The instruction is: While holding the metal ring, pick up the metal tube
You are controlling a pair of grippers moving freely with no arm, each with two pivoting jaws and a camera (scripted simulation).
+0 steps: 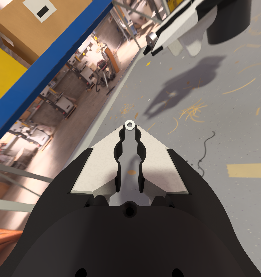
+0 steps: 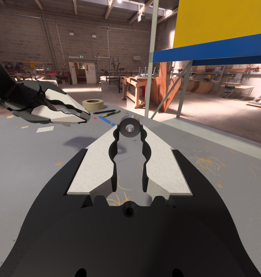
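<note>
Both grippers clamp parts above the grey table [image 2: 29, 157]: right gripper [image 2: 129, 128] pinches the metal ring [image 2: 123, 127] at its fingertips, hole facing cam. Left gripper [image 1: 129, 127] is nearly closed on the metal tube [image 1: 129, 124], seen end-on btw tips, off the table, w/ tape roll [image 2: 93, 104] beyond.

A workshop: wooden workbenches [image 2: 132, 87], tool-hung block walls [image 2: 36, 37], paint-flecked grey table [image 2: 36, 157], blue shelving [image 2: 209, 52].
</note>
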